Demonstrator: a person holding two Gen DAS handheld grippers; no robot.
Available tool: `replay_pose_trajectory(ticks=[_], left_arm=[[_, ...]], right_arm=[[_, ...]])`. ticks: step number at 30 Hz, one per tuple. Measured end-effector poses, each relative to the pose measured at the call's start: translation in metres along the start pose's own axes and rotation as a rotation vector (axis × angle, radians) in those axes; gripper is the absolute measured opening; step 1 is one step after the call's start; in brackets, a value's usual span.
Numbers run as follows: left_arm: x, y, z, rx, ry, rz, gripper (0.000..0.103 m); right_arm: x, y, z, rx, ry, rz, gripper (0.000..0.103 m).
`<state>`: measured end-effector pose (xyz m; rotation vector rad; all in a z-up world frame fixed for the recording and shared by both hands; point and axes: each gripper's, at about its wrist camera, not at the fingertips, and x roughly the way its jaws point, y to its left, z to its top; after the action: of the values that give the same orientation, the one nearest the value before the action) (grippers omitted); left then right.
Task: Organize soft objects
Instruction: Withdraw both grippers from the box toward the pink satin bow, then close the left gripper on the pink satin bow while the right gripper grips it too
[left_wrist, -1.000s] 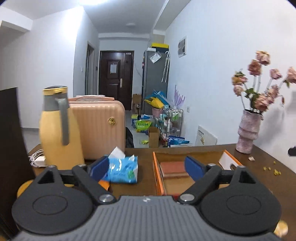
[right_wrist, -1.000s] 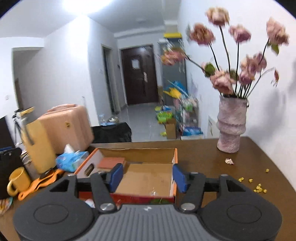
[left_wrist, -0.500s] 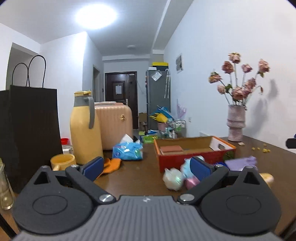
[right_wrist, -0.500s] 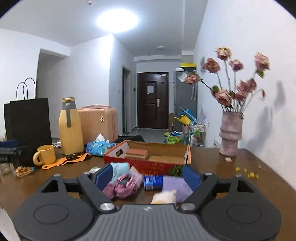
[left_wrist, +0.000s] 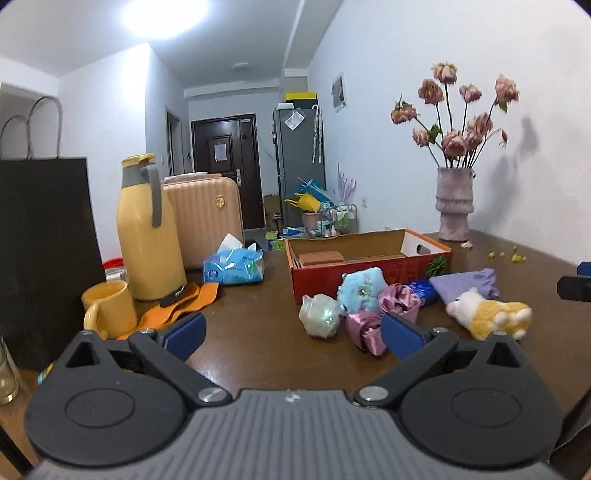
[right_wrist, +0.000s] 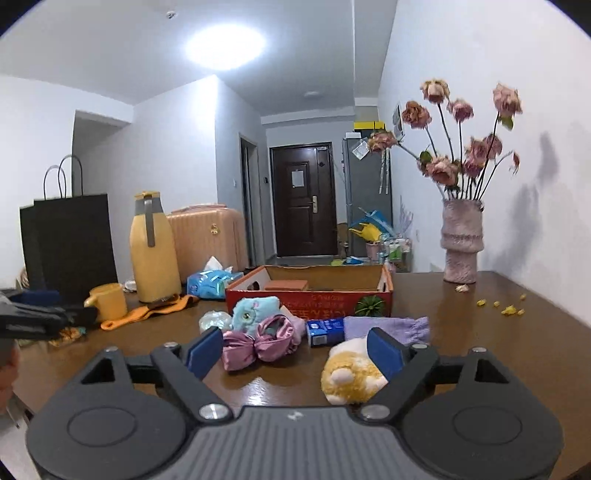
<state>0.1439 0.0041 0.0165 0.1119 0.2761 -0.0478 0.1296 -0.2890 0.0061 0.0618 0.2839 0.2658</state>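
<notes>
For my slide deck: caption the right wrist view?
Open right gripper faces plush toy, pink scrunchies and red cardboard box.

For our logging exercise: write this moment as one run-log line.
phase: approach | left gripper: open, empty | right gripper: open, just widened, by yellow plush | red box: no toys inside

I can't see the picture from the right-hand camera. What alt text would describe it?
An open right gripper points at soft toys on a brown table: a yellow-and-white plush nearest, pink scrunchies and a blue plush beyond. Behind them stands an open red cardboard box.
</notes>
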Motion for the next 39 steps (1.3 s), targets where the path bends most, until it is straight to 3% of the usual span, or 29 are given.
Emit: replay_pose_trajectory(ticks=[3, 5, 9, 17, 22, 25, 26, 28, 29, 30, 32, 34, 39], left_arm=[[0.018, 0.004, 0.0, -0.051, -0.023, -0.015, 0.103], [0.041, 0.007, -0.001, -0.089, 0.027, -0.041, 0.103], [0.095, 0.007, 0.002, -0.054, 0.093, -0.041, 0.102], [0.179, 0.022, 0.001, -0.124, 0.245, -0.109, 0.088], [0.197, 0.022, -0.01, -0.295, 0.357, -0.247, 0.086], [0.204, 0.014, -0.021, -0.39, 0.38, -0.345, 0.084], [0.206, 0.011, -0.024, -0.399, 0.383, -0.36, 0.079], [0.213, 0.0, -0.028, -0.393, 0.41, -0.372, 0.059], [0.217, -0.004, -0.029, -0.39, 0.422, -0.382, 0.042], [0.219, -0.006, -0.029, -0.394, 0.425, -0.404, 0.032], [0.215, -0.008, -0.03, -0.403, 0.406, -0.417, 0.026], [0.21, -0.011, -0.029, -0.374, 0.407, -0.406, 0.022], [0.172, -0.011, -0.027, -0.341, 0.384, -0.424, 0.021]], right_arm=[[0.021, 0.002, 0.007, -0.05, 0.042, 0.002, 0.085], [0.034, 0.003, 0.012, -0.075, 0.031, -0.006, 0.085], [0.078, -0.008, 0.02, -0.036, 0.072, 0.005, 0.083], [0.179, -0.024, 0.027, 0.041, 0.196, 0.044, 0.067], [0.22, -0.015, 0.021, 0.029, 0.233, 0.089, 0.065], [0.242, -0.009, 0.015, 0.009, 0.277, 0.087, 0.062], [0.248, -0.009, 0.013, 0.005, 0.294, 0.09, 0.057], [0.258, -0.012, 0.01, 0.027, 0.322, 0.103, 0.047], [0.262, -0.014, 0.009, 0.049, 0.339, 0.116, 0.042], [0.265, -0.015, 0.009, 0.065, 0.354, 0.126, 0.038], [0.266, -0.015, 0.01, 0.087, 0.357, 0.169, 0.016], [0.26, -0.013, 0.01, 0.093, 0.356, 0.184, 0.005], [0.214, -0.003, 0.005, 0.08, 0.324, 0.217, 0.004]])
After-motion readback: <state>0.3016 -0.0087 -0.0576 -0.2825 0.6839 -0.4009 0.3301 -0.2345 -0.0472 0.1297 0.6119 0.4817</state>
